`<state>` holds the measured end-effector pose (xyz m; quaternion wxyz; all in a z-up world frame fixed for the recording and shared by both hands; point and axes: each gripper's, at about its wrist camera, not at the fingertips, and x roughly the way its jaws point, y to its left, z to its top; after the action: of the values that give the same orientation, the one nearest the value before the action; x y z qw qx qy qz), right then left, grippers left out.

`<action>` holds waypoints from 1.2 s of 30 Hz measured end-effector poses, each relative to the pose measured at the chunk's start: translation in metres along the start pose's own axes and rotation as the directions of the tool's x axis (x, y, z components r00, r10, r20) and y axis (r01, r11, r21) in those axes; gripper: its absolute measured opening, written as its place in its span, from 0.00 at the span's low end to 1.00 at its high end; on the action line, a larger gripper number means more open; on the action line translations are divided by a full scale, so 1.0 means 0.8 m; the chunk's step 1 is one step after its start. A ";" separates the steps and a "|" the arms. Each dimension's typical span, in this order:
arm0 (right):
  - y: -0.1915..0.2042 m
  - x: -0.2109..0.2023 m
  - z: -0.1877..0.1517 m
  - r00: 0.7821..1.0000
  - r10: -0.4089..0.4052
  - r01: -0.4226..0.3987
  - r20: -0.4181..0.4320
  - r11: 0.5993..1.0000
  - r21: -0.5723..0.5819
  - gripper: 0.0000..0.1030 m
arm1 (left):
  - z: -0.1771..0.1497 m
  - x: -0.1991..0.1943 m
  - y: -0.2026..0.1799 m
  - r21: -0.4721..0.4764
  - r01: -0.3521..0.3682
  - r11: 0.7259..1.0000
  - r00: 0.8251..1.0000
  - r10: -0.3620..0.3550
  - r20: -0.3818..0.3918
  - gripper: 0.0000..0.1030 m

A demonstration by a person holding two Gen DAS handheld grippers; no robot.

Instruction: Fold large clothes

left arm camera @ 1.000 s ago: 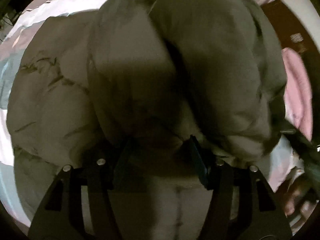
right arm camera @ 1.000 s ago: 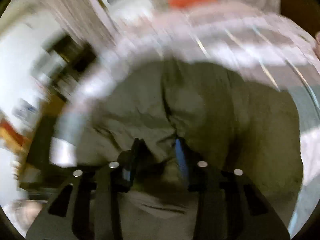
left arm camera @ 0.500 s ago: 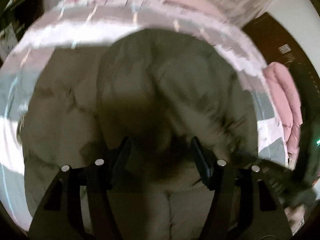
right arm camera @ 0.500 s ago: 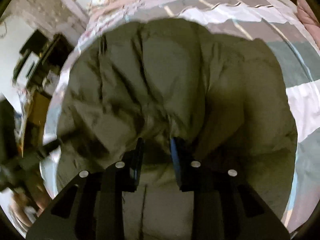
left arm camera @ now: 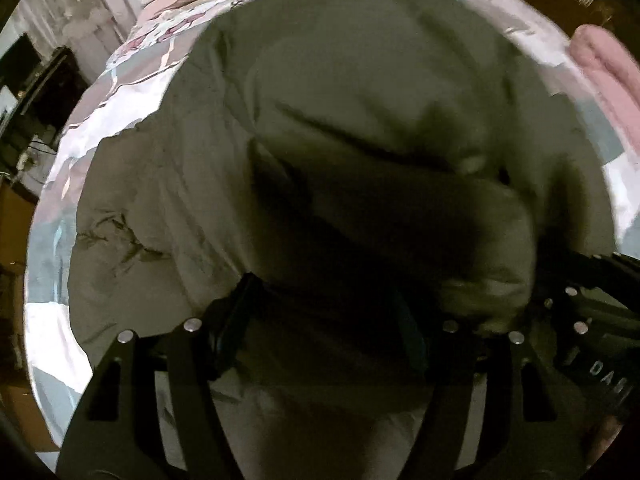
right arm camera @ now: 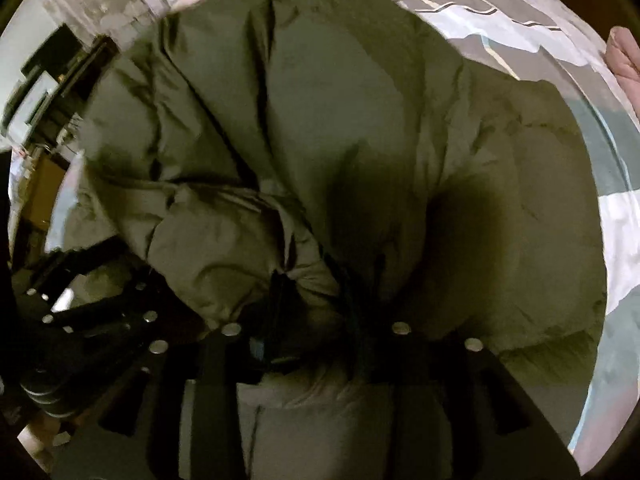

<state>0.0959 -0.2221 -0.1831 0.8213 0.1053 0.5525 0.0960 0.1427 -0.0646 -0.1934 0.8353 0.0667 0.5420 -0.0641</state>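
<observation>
Olive puffer jacket (right arm camera: 360, 128) bunched, hiding right gripper (right arm camera: 316, 300) tips

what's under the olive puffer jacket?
The bulky olive-green puffer jacket lies on a bed quilt patterned in grey, white and pink, visible only around its edges. Whatever lies directly beneath the jacket is covered.

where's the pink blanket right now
Upper right edge of both views: the pink blanket lies on the bed, just beyond the green jacket.
</observation>
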 end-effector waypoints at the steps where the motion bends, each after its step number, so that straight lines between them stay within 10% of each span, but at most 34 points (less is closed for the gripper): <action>1: -0.004 -0.017 -0.002 0.999 0.038 -0.038 0.038 0.999 0.017 0.67 | -0.002 -0.006 0.004 -0.013 0.018 1.000 1.000 -0.017 0.006 0.73; 3: -0.011 -0.041 -0.007 0.992 0.063 -0.069 0.113 0.996 0.048 0.85 | -0.007 -0.022 0.024 -0.071 0.052 0.996 0.999 -0.051 0.019 0.75; 12: -0.020 0.030 0.002 0.999 -0.043 0.043 0.025 0.999 -0.007 0.72 | -0.014 0.034 0.120 -0.292 0.012 0.956 0.989 -0.054 -0.136 0.80; 23: -0.016 0.069 0.056 0.991 -0.092 0.087 0.102 0.995 0.050 0.73 | 0.014 0.040 0.117 -0.310 -0.050 0.949 0.998 0.033 -0.060 0.81; 30: -0.014 0.012 0.032 0.998 -0.058 0.057 0.030 0.997 0.048 0.73 | -0.004 0.001 0.131 -0.343 0.029 0.939 0.994 -0.063 -0.089 0.79; 36: 0.007 0.034 -0.012 0.980 0.049 -0.051 -0.194 0.999 -0.006 0.72 | -0.028 -0.006 0.093 -0.251 0.133 0.959 0.966 -0.182 -0.185 0.80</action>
<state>0.0970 -0.2086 -0.2090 0.7613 0.1046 0.6266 0.1296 0.1339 0.0124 -0.1948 0.7688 -0.0705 0.6329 -0.0584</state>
